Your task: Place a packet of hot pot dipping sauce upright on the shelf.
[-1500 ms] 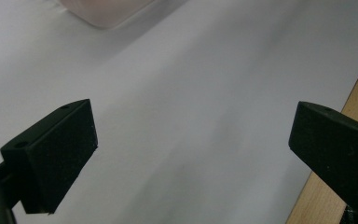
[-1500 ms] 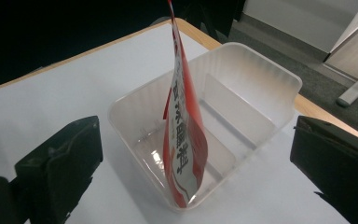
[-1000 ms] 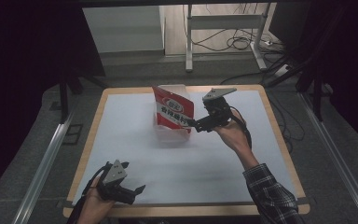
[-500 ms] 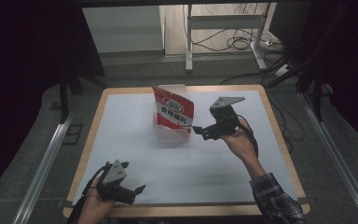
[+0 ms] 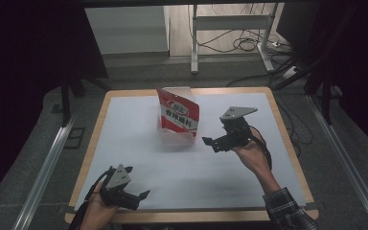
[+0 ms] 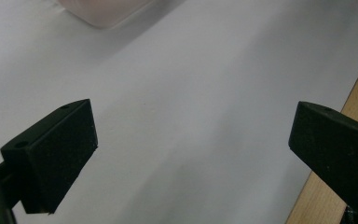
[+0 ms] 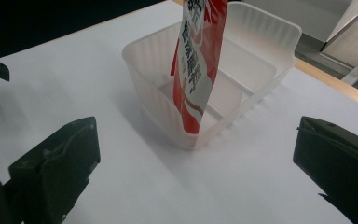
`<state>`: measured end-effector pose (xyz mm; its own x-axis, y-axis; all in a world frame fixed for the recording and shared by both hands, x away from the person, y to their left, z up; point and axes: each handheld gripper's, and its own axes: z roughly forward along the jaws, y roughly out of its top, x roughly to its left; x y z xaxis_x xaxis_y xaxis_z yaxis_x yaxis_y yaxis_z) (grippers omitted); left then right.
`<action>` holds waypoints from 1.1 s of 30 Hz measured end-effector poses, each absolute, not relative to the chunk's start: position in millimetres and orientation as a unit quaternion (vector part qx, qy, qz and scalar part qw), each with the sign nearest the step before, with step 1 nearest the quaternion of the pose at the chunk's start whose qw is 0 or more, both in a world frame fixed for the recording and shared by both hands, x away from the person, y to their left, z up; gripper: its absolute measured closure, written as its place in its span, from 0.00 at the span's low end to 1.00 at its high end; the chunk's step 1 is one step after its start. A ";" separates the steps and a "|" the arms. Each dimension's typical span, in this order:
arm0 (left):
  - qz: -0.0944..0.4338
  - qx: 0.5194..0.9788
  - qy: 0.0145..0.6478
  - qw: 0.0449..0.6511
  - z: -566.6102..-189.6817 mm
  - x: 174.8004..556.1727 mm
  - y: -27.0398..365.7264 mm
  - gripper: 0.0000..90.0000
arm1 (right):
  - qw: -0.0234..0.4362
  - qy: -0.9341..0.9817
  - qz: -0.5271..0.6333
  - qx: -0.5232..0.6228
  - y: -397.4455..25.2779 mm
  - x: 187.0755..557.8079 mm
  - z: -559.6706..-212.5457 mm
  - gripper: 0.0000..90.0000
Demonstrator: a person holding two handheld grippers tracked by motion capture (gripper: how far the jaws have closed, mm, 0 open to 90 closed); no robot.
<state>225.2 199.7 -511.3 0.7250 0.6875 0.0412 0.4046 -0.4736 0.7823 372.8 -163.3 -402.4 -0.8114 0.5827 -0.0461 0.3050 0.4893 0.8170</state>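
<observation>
Red seasoning pouch (image 5: 179,111) is already standing in the clear plastic tub (image 7: 242,70) at counter's 12 o'clock, right gripper (image 5: 217,142) hovering empty, jaws spread, left gripper (image 5: 133,197) idling open at 7 o'clock.

Both grippers are matte black, each topped with a grey three-cornered plate dotted with small dark holes — see the right gripper (image 5: 216,142) and the left gripper (image 5: 135,198). Black cables loop off each one. The jaws are chunky black wedges with tiny round screw holes near the tips. On the right forearm — a dark plaid sleeve (image 5: 287,213).
</observation>
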 end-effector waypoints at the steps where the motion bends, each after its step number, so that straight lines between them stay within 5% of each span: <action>1: 0.178 0.840 0.325 0.397 -511.3 225.2 199.7 0.01 | 0.161 0.848 0.432 0.262 -163.3 372.8 -402.4 0.00; 33: 0.179 0.840 0.324 0.396 -511.4 224.9 199.1 0.01 | 0.174 0.852 0.419 0.262 -183.5 330.9 -440.1 0.00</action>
<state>224.9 199.1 -511.4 0.7268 0.6855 0.0435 0.4024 -0.4763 0.7818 330.9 -183.5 -440.1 -0.8019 0.5924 -0.0773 0.3007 0.5120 0.8046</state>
